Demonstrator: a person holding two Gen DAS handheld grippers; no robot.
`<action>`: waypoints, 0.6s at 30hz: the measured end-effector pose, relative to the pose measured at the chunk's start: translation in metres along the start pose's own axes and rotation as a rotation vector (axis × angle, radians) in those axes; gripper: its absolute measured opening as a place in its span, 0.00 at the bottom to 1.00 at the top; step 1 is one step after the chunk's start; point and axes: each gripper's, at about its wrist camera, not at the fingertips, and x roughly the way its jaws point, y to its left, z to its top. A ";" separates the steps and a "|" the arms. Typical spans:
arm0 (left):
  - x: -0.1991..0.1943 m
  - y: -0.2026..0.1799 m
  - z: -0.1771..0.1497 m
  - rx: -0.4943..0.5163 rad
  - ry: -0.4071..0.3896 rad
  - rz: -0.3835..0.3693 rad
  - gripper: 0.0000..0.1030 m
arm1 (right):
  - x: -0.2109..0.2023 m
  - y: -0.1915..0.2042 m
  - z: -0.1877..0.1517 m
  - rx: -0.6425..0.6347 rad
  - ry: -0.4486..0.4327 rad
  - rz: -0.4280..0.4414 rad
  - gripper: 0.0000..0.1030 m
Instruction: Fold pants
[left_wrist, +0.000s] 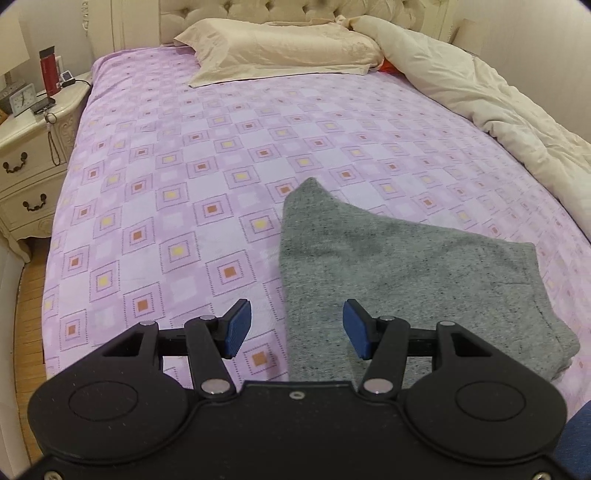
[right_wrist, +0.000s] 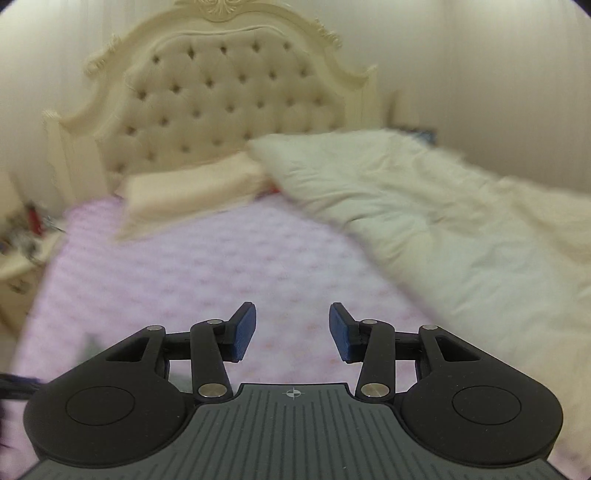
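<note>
Grey pants (left_wrist: 388, 266) lie folded over on the purple patterned bedspread (left_wrist: 192, 177), near the bed's front right. My left gripper (left_wrist: 297, 328) is open and empty, just above the near left edge of the pants. My right gripper (right_wrist: 292, 330) is open and empty, raised above the bedspread (right_wrist: 207, 266). The right wrist view is blurred. A small grey patch (right_wrist: 90, 347) at its lower left may be the pants.
A beige pillow (left_wrist: 280, 51) and a bunched cream duvet (left_wrist: 491, 96) lie at the head and right side of the bed. A cream nightstand (left_wrist: 26, 147) stands at the left with a red bottle (left_wrist: 49, 70) and a clock (left_wrist: 23, 99). A tufted headboard (right_wrist: 221, 96) stands behind.
</note>
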 end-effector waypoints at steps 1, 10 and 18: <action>0.000 -0.001 -0.001 -0.001 -0.001 -0.002 0.59 | 0.007 0.002 -0.005 0.020 0.033 0.044 0.46; 0.008 -0.006 -0.010 -0.008 0.030 -0.008 0.59 | 0.132 0.044 -0.081 -0.039 0.347 0.072 0.51; 0.016 0.005 -0.008 -0.023 0.044 0.002 0.65 | 0.192 0.047 -0.106 0.037 0.437 0.111 0.58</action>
